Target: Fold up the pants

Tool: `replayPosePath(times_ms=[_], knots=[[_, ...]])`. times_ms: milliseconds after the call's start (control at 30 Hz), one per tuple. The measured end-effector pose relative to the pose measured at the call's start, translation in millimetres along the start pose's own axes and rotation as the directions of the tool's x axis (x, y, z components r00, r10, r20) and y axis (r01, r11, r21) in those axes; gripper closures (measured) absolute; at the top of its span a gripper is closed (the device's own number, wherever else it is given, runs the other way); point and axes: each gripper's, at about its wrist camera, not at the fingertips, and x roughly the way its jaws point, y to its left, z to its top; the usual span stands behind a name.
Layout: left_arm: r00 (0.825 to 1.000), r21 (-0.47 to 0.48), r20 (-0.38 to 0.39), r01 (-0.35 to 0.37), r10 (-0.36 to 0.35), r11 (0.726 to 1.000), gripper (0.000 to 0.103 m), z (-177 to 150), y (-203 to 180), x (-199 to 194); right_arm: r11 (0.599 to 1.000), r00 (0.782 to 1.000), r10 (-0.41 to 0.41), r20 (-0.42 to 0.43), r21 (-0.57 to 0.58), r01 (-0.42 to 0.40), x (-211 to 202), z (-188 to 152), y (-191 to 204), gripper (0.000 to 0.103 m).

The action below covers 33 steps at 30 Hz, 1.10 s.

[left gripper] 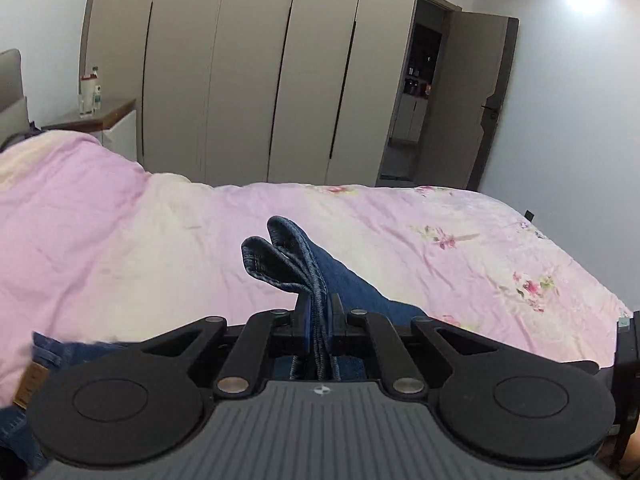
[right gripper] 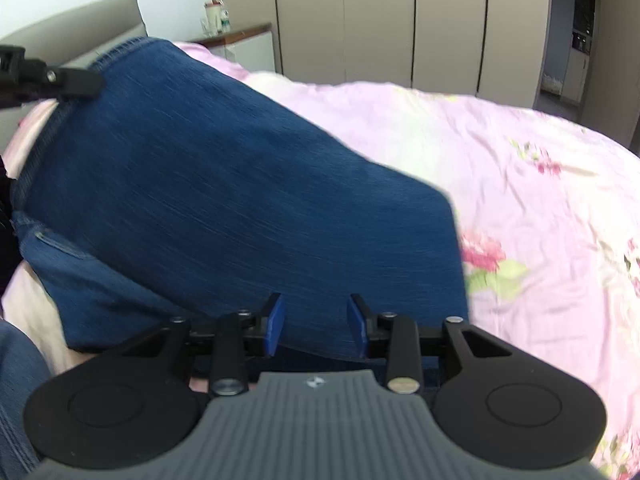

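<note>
Left gripper [left gripper: 319,320] is pinching the stitched hem edges of the pants [right gripper: 224,200], fingers [left gripper: 302,328] clamped tight on the bunched denim; two rounded folds of blue cloth are poking up past the fingertips. In the right wrist view the same gripper is showing at the upper left, holding the seamed edge so that the denim is hanging as a broad slanted sheet above the bed [right gripper: 520,168]. Right gripper [right gripper: 316,328] is sitting at the near lower edge of that sheet, its blue pads [right gripper: 276,326] standing apart with cloth lying between them; whether they are pressing on it cannot be told. More denim with a tan label is lying at the near left in the left wrist view. Bed cover is pink with flower print, rumpled. Far side: pale wardrobe doors [left gripper: 248,68], a nightstand [left gripper: 100,114] with bottles at far left, an open doorway at far right.
</note>
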Motion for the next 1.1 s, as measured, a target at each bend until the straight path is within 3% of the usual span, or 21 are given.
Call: replayPosePath(times_ms=[133,233,333,467,567,633,700,800,933,1033,1100], knots=[[0.995,0.035,-0.070,-0.075,0.077,0.997,0.096,25,42,-2,0.999,0.998,0.047,0.036,0.004,-0.048,-7,13,6,0.070],[0.976,0.060,-0.163,-0.139,0.147,0.989,0.096,27,80,15,0.996,0.996,0.084,0.042,0.006,-0.084,-3,18,13,0.070],[0.942,0.030,-0.264,-0.208,0.208,0.978,0.096,14,123,34,0.995,0.995,0.098,0.022,0.005,-0.098,11,20,19,0.070],[0.897,0.022,-0.315,-0.319,0.309,0.948,0.096,-16,177,45,0.995,0.995,0.099,-0.018,0.002,-0.099,33,21,21,0.070],[0.861,-0.042,-0.389,-0.373,0.329,0.927,0.096,-40,218,58,0.996,0.995,0.090,-0.048,0.013,-0.089,47,17,17,0.070],[0.831,-0.016,-0.426,-0.402,0.358,0.915,0.096,-57,231,72,0.996,0.995,0.081,-0.065,0.031,-0.079,59,16,10,0.070],[0.817,-0.025,-0.450,-0.416,0.361,0.909,0.096,-67,241,80,0.997,0.994,0.070,-0.078,0.043,-0.067,62,11,3,0.070],[0.828,-0.012,-0.427,-0.407,0.363,0.914,0.096,-61,234,73,0.996,0.994,0.069,-0.081,0.060,-0.064,69,10,-1,0.070],[0.872,0.036,-0.343,-0.360,0.350,0.932,0.096,-29,209,33,0.996,0.994,0.089,-0.059,0.026,-0.088,63,19,1,0.070],[0.858,0.079,-0.339,-0.383,0.386,0.920,0.096,-13,214,24,0.993,0.992,0.118,-0.045,-0.017,-0.119,59,30,8,0.071],[0.850,0.073,-0.375,-0.371,0.370,0.926,0.096,-21,228,35,0.991,0.991,0.131,-0.040,-0.036,-0.133,62,38,14,0.071]])
